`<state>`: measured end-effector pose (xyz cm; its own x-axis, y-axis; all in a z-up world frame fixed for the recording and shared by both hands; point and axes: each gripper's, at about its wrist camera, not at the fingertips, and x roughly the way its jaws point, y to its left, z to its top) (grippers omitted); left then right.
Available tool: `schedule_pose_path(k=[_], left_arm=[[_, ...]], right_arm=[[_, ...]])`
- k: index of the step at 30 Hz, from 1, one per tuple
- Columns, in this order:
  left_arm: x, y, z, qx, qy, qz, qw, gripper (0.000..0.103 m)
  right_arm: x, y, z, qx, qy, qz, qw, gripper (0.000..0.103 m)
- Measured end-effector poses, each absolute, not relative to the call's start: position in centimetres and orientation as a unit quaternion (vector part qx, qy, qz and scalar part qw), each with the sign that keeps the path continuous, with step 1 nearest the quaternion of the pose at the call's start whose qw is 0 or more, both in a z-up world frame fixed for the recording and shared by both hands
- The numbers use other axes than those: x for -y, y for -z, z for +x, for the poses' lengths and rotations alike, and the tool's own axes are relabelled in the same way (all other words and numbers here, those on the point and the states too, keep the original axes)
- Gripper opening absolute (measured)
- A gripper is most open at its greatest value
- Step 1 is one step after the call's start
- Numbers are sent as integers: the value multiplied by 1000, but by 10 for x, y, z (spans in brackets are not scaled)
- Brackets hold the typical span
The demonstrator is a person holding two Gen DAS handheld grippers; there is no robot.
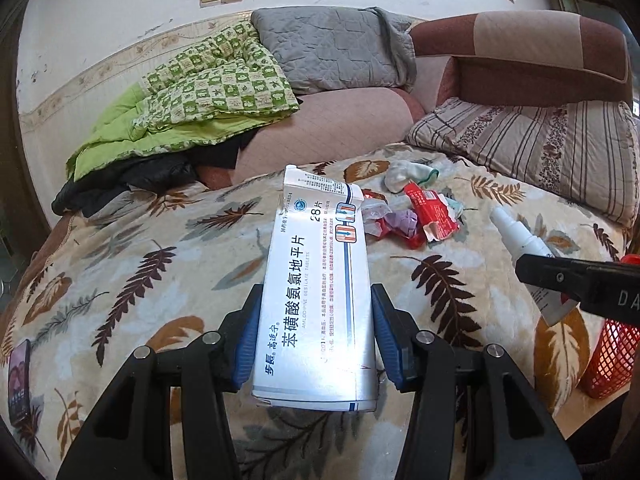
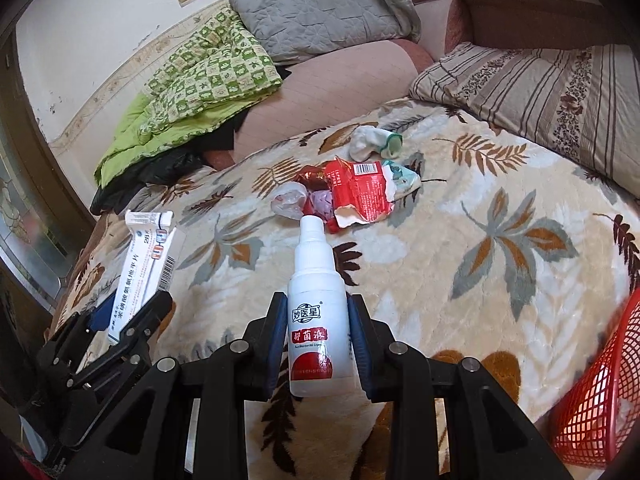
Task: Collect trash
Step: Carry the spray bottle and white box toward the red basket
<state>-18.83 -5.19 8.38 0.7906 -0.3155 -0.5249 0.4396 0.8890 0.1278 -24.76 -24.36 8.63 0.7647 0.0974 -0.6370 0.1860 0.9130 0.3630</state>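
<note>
Your left gripper (image 1: 316, 320) clamps a long, flat cardboard medicine box (image 1: 316, 288), glossy white with blue print, its far flap torn open; the blue pads press both long sides. Your right gripper (image 2: 318, 340) pinches a smooth white plastic spray bottle (image 2: 314, 312), round-bodied with a red label, nozzle pointing away from you. Both are held above a plush blanket (image 2: 460, 280) patterned with brown and grey leaves.

Ahead, near the blanket's middle, lies the remaining litter: a torn red wrapper (image 2: 360, 194), crumpled clear film (image 2: 289, 200) and a balled white sock (image 2: 368, 142), touching or just beside each other. Soft open blanket surrounds the pile on every side. A red mesh basket (image 2: 596, 396) sits at the bed's right edge, beside your right gripper. A striped pillow (image 2: 540, 100) borders the far right.
</note>
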Motion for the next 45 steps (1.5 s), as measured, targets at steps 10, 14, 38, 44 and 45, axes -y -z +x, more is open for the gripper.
schedule_pose_path(k=[10, 14, 38, 44, 45], left_arm=[[54, -78, -177, -262, 204, 124, 935, 50], [56, -76, -177, -262, 207, 125, 934, 50], [64, -70, -181, -260, 211, 133, 933, 50], [65, -69, -182, -260, 213, 134, 932, 50], [66, -69, -182, -260, 213, 134, 932, 50]], right_arm=[[238, -82, -237, -351, 18, 201, 914, 33], [238, -82, -236, -351, 18, 202, 914, 33], [239, -80, -235, -352, 18, 207, 913, 33], [239, -80, -235, -351, 18, 207, 913, 33], [239, -80, -235, -351, 18, 207, 913, 33]])
